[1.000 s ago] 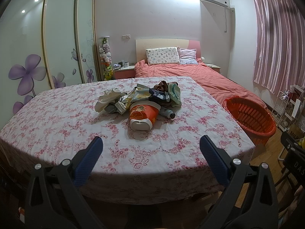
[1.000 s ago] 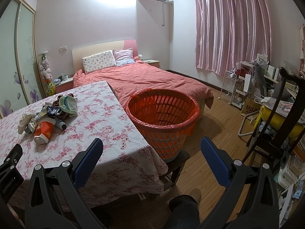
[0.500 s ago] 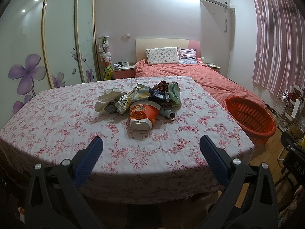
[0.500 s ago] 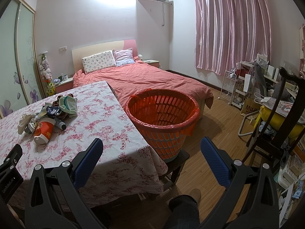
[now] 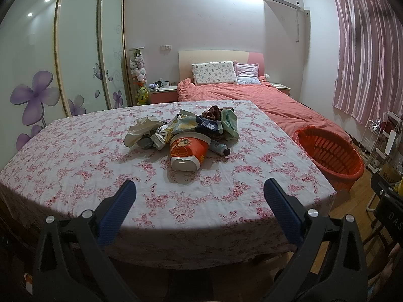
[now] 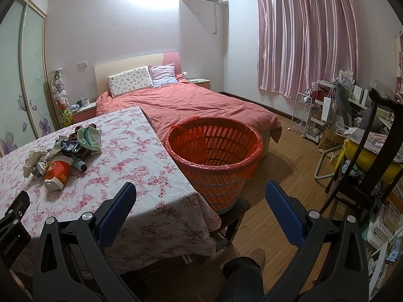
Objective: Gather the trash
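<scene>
- While both claws hang spread wide with nothing between the blue pads, the left gripper (image 5: pixel 199 191) sits over the near edge of the table (image 5: pixel 75 151), and the right gripper (image 6: pixel 201 193) sits at the table's near right corner
- On the floral tablecloth (image 6: pixel 141 156), the trash pile (image 5: pixel 183 128) lies at the middle of the table, well apart from both claws
- Nearest in the pile is an orange cup (image 5: pixel 187 152) on its side, with a small bottle (image 5: pixel 219 148) just right of it, also on its side
- Crumpled tissue (image 5: pixel 141 132) lies at the pile's left; wrappers (image 5: pixel 181 125) and a pale green piece (image 5: pixel 229 123) lie farther back
- Right of the table stands the orange basket (image 6: pixel 214 161), lined with a red bag, on a dark stool (image 6: pixel 234 209)
- Beyond the table lies a bed (image 6: pixel 196 100)
- A person's leg and shoe (image 6: pixel 252 261) show at the near bottom
</scene>
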Tool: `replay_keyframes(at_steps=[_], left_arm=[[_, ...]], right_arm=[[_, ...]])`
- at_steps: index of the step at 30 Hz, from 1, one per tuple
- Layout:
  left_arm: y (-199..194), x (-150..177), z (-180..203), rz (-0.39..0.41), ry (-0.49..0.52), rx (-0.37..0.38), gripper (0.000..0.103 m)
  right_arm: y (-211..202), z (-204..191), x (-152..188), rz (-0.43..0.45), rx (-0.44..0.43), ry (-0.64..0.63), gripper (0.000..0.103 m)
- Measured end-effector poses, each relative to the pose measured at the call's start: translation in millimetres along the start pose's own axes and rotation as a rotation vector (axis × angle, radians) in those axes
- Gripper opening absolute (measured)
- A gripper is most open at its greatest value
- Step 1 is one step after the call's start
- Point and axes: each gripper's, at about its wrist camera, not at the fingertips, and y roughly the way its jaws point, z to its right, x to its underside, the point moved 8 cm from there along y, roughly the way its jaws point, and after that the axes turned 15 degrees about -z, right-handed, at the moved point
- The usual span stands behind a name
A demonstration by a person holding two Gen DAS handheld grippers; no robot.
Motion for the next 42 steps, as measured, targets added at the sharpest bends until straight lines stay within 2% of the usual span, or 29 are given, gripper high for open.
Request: replay_keyframes(at_steps=[42], left_arm=[[5.0, 0.9, 0.9, -0.015, -0.006, -0.001, 0.099]], right_arm=[[3.0, 0.7, 1.0, -0.011, 0.001, -0.004, 0.101]])
